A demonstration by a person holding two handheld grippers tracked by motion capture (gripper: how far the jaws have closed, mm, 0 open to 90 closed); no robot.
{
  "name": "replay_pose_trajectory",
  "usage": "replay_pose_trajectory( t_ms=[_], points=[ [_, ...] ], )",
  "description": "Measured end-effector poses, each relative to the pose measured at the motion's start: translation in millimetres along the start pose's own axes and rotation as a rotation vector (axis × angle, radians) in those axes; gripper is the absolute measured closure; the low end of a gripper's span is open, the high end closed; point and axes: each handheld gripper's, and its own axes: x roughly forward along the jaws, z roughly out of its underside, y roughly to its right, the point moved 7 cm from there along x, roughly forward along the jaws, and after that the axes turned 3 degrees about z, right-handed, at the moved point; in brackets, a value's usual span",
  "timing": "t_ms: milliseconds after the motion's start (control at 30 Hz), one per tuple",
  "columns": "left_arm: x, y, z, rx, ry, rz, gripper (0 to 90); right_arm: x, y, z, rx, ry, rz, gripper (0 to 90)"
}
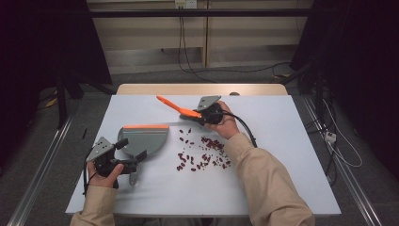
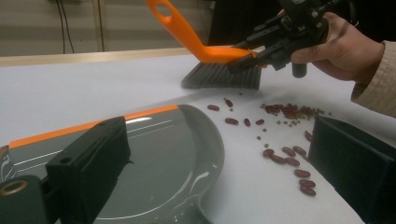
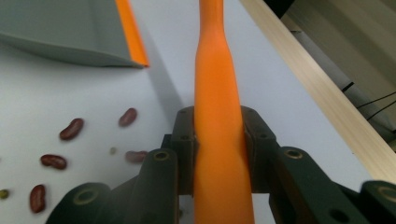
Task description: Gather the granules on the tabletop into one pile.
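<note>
Beans (image 1: 202,153), dark red kidney type, lie scattered mid-table in the high view, between the grey dustpan (image 1: 143,139) with orange lip on the left and the right forearm crossing in from the bottom edge. Right gripper (image 1: 203,116) sits beyond the beans, jaws clamped on an orange brush (image 1: 179,108) whose handle angles up-left toward the far table edge; open white table (image 1: 282,141) to the right of that arm. Left gripper (image 1: 134,157) sits low near the front-left corner, at the dustpan's handle end, wrist coming in from the bottom; cannot tell from here if it grips. Left gripper view: its two black jaws stand wide apart, the dustpan (image 2: 177,154) pan lying between and ahead of them, beans (image 2: 285,156) just beside its curved rim on the right; farther off the right gripper (image 2: 252,53) holds the brush (image 2: 205,51) level, grey bristles touching the table just behind the beans. Right gripper view: jaws pinch the orange brush handle (image 3: 218,121) from both sides, handle running straight up; dustpan lip (image 3: 130,35) at top left, beans (image 3: 70,129) at lower left, the table's wooden far edge (image 3: 317,93) close on the right.
</note>
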Motion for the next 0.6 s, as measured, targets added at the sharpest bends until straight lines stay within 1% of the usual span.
replay_pose_trajectory(
  t_ms=[67, 100, 167, 233, 267, 333, 400, 467, 533, 600],
  points=[
    [-0.5, -1.1, 1.0, 0.001, -0.004, -0.002, 5.2, -2.2, -3.7, 0.6, -0.011, -0.013, -0.017, 71.1],
    [-0.6, -1.3, 1.1, -0.005, -0.001, -0.003, 5.2, -3.9, -6.1, 0.9, -0.016, -0.013, -0.035, 71.1],
    [-1.2, -2.1, 0.5, -0.004, 0.002, -0.003, 5.2, -8.3, -11.5, 1.3, -0.009, -0.008, -0.062, 71.1],
    [-1.7, -2.8, 0.5, -0.006, 0.003, -0.003, 5.2, -14.2, -22.6, 2.0, -0.031, 0.002, -0.1, 70.9],
    [-1.7, -3.0, 0.4, -0.006, 0.004, -0.003, 5.2, -14.2, -22.6, 2.0, -0.031, 0.002, -0.1, 70.9],
    [-1.7, -3.3, 0.4, -0.006, 0.005, -0.005, 5.2, -18.1, -28.6, 3.0, -0.052, 0.002, -0.119, 70.8],
    [-1.4, -3.1, 0.2, -0.002, 0.003, -0.003, 5.2, -22.1, -33.2, 3.6, -0.053, 0.006, -0.139, 70.9],
    [-1.1, -2.7, -0.2, -0.004, 0.004, -0.003, 5.2, -26.4, -37.6, 4.2, -0.067, 0.004, -0.152, 70.9],
    [-1.0, -2.7, -0.6, -0.001, 0.004, -0.002, 5.2, -30.7, -42.6, 4.7, -0.072, 0.007, -0.168, 70.9],
    [-0.8, -2.5, -0.3, 0.001, 0.003, -0.001, 5.2, -34.2, -46.6, 5.8, -0.084, 0.007, -0.173, 70.9]
  ],
)
